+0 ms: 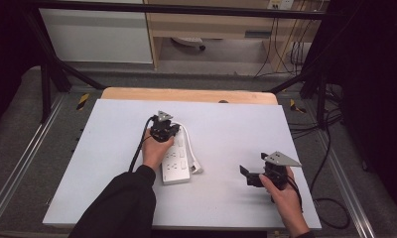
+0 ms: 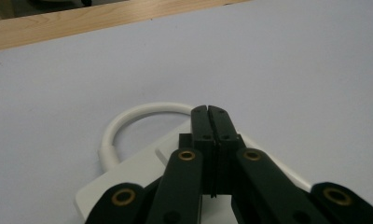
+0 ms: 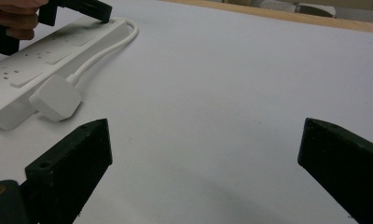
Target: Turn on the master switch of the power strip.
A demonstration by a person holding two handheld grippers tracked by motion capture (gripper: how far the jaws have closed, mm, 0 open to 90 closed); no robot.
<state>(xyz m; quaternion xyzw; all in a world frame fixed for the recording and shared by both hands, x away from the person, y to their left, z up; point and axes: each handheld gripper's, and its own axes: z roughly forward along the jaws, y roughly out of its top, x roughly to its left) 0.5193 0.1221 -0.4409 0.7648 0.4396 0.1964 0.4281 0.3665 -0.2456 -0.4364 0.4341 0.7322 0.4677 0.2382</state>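
My left gripper, jaws pressed together on nothing, rests over the far end of the white plastic power strip, whose length runs toward me, while my right gripper sits spread, well apart on the white table.

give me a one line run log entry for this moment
left gripper: shut, tips on far end of power strip | right gripper: open, nothing between jaws | plug: lying beside strip

high: overhead, forward-down | gripper views: low, close | shared: power strip
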